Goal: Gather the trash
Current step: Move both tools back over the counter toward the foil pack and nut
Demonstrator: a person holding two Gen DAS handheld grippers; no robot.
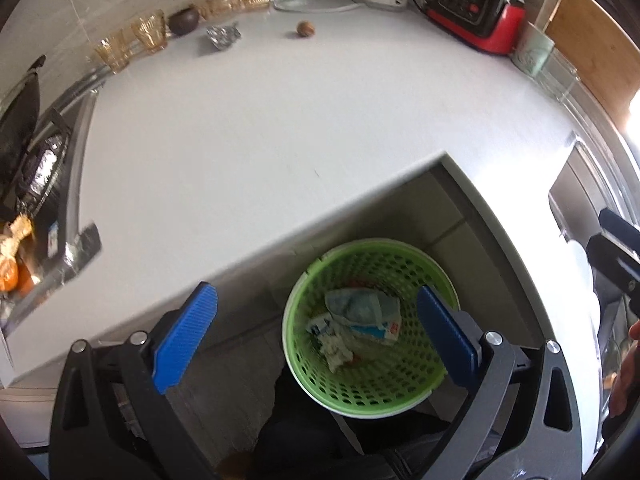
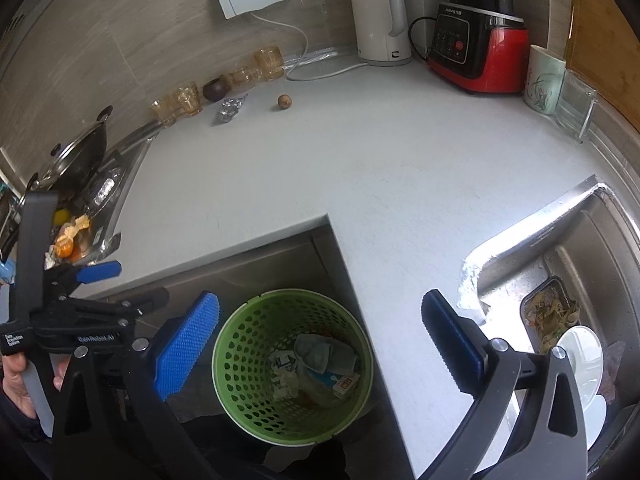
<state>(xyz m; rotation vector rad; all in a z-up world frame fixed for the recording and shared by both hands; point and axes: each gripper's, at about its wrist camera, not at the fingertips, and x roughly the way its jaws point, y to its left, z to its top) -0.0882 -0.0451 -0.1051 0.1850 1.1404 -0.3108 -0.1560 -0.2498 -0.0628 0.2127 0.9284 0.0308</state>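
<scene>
Both hand-held grippers (image 1: pixel 316 336) (image 2: pixel 320 340) above basket (image 1: pixel 400 396) (trash inside)

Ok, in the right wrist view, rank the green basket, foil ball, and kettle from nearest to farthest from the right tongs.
1. Green basket: directly below the open right tongs, on the floor.
2. Foil ball: far side of the counter, left, by the glasses.
3. Kettle: back corner, against the wall.

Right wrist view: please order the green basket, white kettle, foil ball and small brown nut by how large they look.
1. green basket, though nearness to the camera enlarges it
2. white kettle
3. foil ball
4. small brown nut
</scene>
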